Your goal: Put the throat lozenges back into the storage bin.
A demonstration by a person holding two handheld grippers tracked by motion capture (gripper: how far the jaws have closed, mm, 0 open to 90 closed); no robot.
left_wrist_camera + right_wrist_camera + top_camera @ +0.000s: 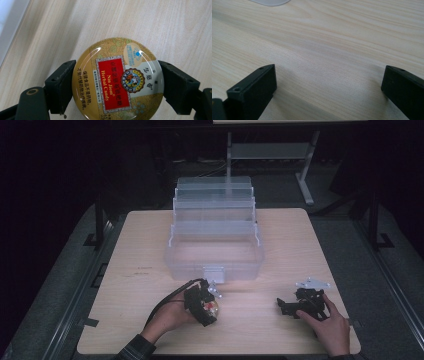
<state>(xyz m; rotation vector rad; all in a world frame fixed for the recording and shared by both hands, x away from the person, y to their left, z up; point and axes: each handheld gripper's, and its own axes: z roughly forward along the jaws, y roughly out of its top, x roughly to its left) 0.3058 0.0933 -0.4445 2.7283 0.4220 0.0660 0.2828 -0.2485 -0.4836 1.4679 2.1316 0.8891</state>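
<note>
A round gold candy tin (117, 80) with a red label reading "Nin Jiom Herbal Candy" sits between the two black jaws of my left gripper (116, 85), which is shut on its sides. In the high view the left gripper (205, 307) holds the tin (211, 308) low over the table, just in front of the clear box (215, 265). My right gripper (328, 90) stands open over bare wood, with nothing between its jaws. The high view shows the right gripper (282, 306) near the table's front right, held by a hand.
A clear plastic tiered toolbox with its trays fanned open stands at the middle back of the wooden table (140, 250); its latch (212, 274) faces the front. A metal stand (305, 175) is beyond the table. Dark floor surrounds the table edges.
</note>
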